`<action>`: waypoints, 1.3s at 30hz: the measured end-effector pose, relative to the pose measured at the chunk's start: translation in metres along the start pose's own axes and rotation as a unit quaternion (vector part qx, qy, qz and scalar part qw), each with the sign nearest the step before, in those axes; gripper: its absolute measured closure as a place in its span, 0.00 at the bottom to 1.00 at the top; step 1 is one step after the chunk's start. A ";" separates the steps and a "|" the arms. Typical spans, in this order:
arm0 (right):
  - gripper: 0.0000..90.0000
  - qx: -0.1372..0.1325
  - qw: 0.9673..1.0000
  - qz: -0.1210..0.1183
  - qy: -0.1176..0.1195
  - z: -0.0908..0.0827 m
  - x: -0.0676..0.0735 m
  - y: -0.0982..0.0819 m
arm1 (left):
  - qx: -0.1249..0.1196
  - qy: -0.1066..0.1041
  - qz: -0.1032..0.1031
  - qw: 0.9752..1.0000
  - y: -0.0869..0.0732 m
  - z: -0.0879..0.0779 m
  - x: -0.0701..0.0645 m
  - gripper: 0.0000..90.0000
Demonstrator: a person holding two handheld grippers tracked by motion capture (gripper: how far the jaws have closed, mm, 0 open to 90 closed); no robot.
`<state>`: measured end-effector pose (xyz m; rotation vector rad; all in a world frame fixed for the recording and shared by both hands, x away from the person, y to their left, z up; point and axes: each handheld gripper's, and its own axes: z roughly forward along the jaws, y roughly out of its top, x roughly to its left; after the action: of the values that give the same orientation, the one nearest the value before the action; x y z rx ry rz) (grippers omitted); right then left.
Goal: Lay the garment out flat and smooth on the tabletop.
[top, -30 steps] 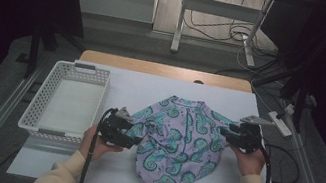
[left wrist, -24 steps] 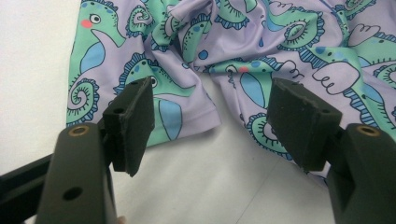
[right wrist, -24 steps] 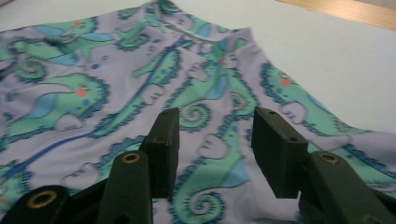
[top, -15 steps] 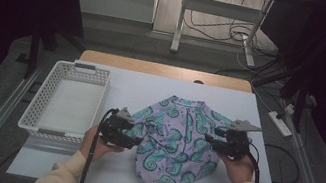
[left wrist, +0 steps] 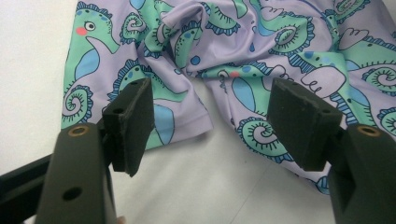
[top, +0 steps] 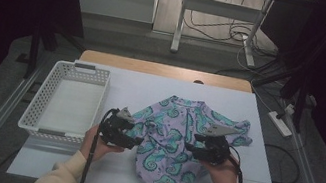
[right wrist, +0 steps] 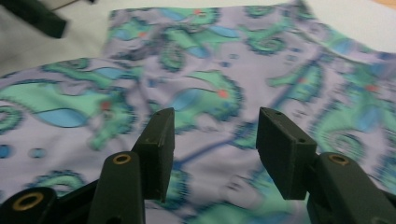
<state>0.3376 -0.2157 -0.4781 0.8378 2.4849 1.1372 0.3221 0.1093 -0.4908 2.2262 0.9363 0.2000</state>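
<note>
Between our two tools lies the garment [top: 178, 150], a lilac piece printed with seahorses, rumpled on the white bench [top: 151, 87], with the basket [top: 67, 102] off beyond the left tool. Left tool [top: 135, 138] sits at the cloth's edge, jaws apart, a puckered hem just ahead of its pads [left wrist: 133, 123], nothing pinched. Right tool [top: 194, 150] has come in over the cloth; its jaws have just been opening, and the fabric lies flat under them, not gripped. We read this as the reach before a fold or lift. Next move: drop each tool onto an edge and close on one layer; bunched cloth at the left could mean catching two.
</note>
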 end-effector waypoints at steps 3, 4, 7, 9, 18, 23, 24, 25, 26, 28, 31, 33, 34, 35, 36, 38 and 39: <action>0.53 0.004 1.000 -0.019 0.021 0.006 0.017 0.004 | 0.000 0.000 0.000 1.000 0.000 0.000 0.000 0.36; 0.53 0.007 0.999 -0.024 0.029 0.008 0.023 0.006 | 0.000 0.000 0.000 1.000 0.000 0.000 0.000 0.36; 0.52 0.014 0.998 -0.040 0.047 0.015 0.038 0.007 | 0.001 -0.001 0.001 1.000 0.000 0.000 -0.001 0.35; 0.51 0.019 0.997 -0.047 0.060 0.020 0.046 0.008 | 0.000 -0.001 0.001 1.000 0.000 0.000 -0.001 0.35; 0.54 0.050 0.993 -0.072 0.078 0.038 0.073 0.005 | 0.003 -0.001 0.003 1.000 0.000 0.001 -0.001 0.35; 0.82 0.079 0.990 -0.091 0.077 0.051 0.074 -0.002 | 0.004 -0.001 0.002 1.000 0.000 0.002 -0.001 0.35; 0.89 0.088 0.989 -0.094 0.078 0.054 0.074 -0.004 | 0.005 -0.001 0.003 1.000 0.000 0.002 -0.002 0.35; 0.94 0.092 0.988 -0.100 0.076 0.055 0.075 -0.004 | 0.005 -0.001 0.004 1.000 0.000 0.002 -0.001 0.35; 0.97 0.092 0.987 -0.108 0.074 0.055 0.075 -0.004 | 0.006 -0.001 0.004 1.000 0.000 0.002 -0.001 0.35; 0.98 0.090 0.987 -0.113 0.074 0.052 0.075 -0.003 | 0.005 0.000 0.004 1.000 0.000 0.002 -0.001 0.35; 0.98 0.075 0.989 -0.106 0.070 0.041 0.070 0.000 | 0.003 0.000 0.002 1.000 0.000 0.001 -0.001 0.35; 0.98 0.062 0.991 -0.098 0.064 0.031 0.063 0.002 | 0.003 0.000 0.001 1.000 0.000 0.000 -0.001 0.35; 0.98 0.056 0.992 -0.095 0.058 0.027 0.058 0.003 | 0.002 0.000 0.002 1.000 0.000 0.000 -0.001 0.35; 0.98 0.052 0.993 -0.089 0.052 0.023 0.053 0.003 | 0.002 0.000 0.002 1.000 0.000 0.000 -0.001 0.35; 0.98 0.047 0.994 -0.082 0.045 0.019 0.048 0.002 | 0.003 0.000 0.002 1.000 0.000 0.000 -0.001 0.35; 0.98 0.045 0.996 -0.070 0.037 0.015 0.037 0.001 | 0.003 0.000 0.002 1.000 0.000 0.000 -0.001 0.35; 0.98 0.047 0.996 -0.067 0.033 0.014 0.033 0.000 | 0.003 0.000 0.002 1.000 0.000 0.000 -0.001 0.35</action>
<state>0.3182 -0.1868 -0.4877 0.6558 2.6223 1.0255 0.3214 0.1083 -0.4909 2.2332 0.9340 0.2001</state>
